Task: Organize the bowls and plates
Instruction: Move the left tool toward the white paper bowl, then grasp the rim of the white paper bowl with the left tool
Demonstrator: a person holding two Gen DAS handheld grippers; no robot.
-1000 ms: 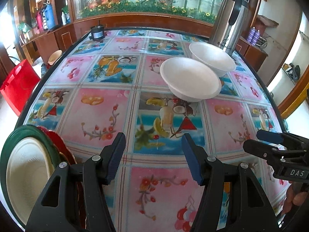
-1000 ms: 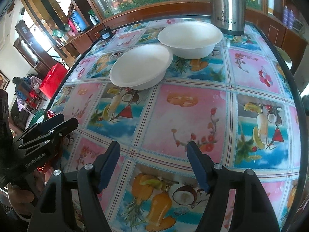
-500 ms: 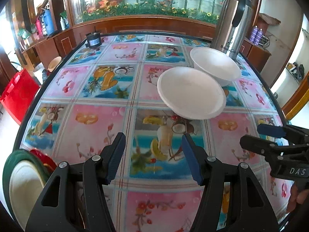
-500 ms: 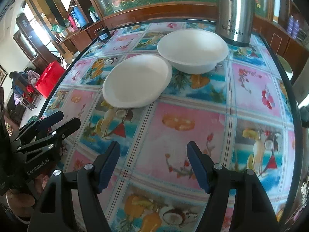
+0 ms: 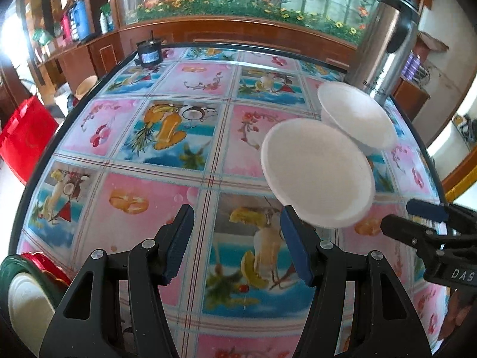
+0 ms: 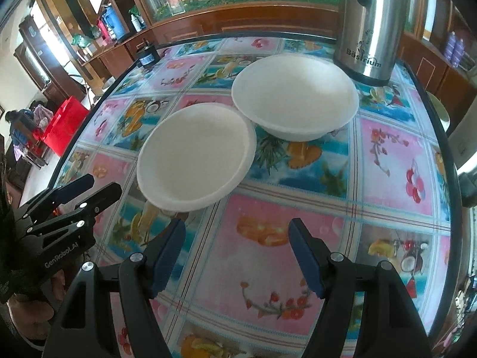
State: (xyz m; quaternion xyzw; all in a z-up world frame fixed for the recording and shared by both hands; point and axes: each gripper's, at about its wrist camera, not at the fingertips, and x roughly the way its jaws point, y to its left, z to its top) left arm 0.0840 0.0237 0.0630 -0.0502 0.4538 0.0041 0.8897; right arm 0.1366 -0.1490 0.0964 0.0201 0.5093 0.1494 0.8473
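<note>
White foam bowls (image 6: 196, 156) sat at eleven o'clock; I was approaching, left gripper (image 5: 235, 241) and right gripper (image 6: 237, 256) spread empty, needing a rim pinch next.

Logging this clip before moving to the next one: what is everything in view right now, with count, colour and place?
white bowls: two, white, side by side on the table, empty
table: one, fruit-and-flower cloth, dark rim
thermos jug: one, steel and black, behind the far bowl
small black can: one, far left table edge
stacked plates: green, red and cream, near left edge; count unclear
red bag: one, on the floor, left
left gripper: black, blue pads, open, empty
right gripper: black, blue pads, open, empty
</note>
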